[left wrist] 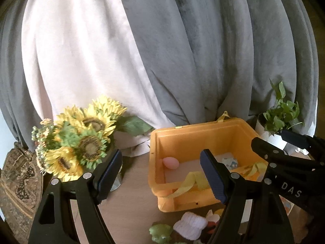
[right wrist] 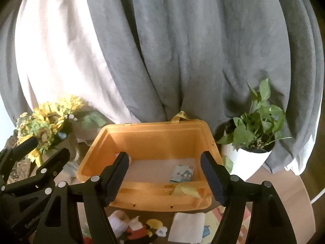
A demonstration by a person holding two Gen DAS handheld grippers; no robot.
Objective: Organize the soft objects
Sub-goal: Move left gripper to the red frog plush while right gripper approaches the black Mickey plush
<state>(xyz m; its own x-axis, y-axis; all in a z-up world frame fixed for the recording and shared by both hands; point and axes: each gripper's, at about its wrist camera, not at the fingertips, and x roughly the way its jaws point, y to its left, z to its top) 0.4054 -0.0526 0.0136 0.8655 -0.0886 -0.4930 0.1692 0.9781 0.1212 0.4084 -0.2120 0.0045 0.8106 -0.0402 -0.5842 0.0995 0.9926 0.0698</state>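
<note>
While grey curtains (right wrist: 203, 50) fill the whole upper half of both views, with a pale sheer panel (left wrist: 77, 50) hanging at the upper left, your work sits low in the frame. An orange bin (right wrist: 154, 142) stands at lower centre on the brown table (left wrist: 130, 199), its mouth open toward you and yellow ribbon handles (left wrist: 191, 180) draped over its near rim.

At the lower left of both views you have a bunch of sunflowers (left wrist: 81, 140); at the right, a leafy plant in a white pot (right wrist: 246, 158).

Your left gripper (left wrist: 161, 174) has its jaws spread wide with nothing between them, framing the bin's left wall in the lower part of its own view. Your right gripper (right wrist: 164, 174) is likewise wide and empty, framing the bin's floor at lower centre; its black arm also crosses the right edge of the left wrist view.

Inside the bin you can see a small printed packet (right wrist: 181, 173) lying flat toward the right, and a pink egg-shaped piece (left wrist: 171, 163) against the left wall.

Below the bin's near side, at the bottom edge, the soft things lie loose on the table: a folded white cloth (right wrist: 186, 227), a white knitted item (left wrist: 191, 224), a Mickey plush (right wrist: 140, 228), and a green plush (left wrist: 160, 231).
</note>
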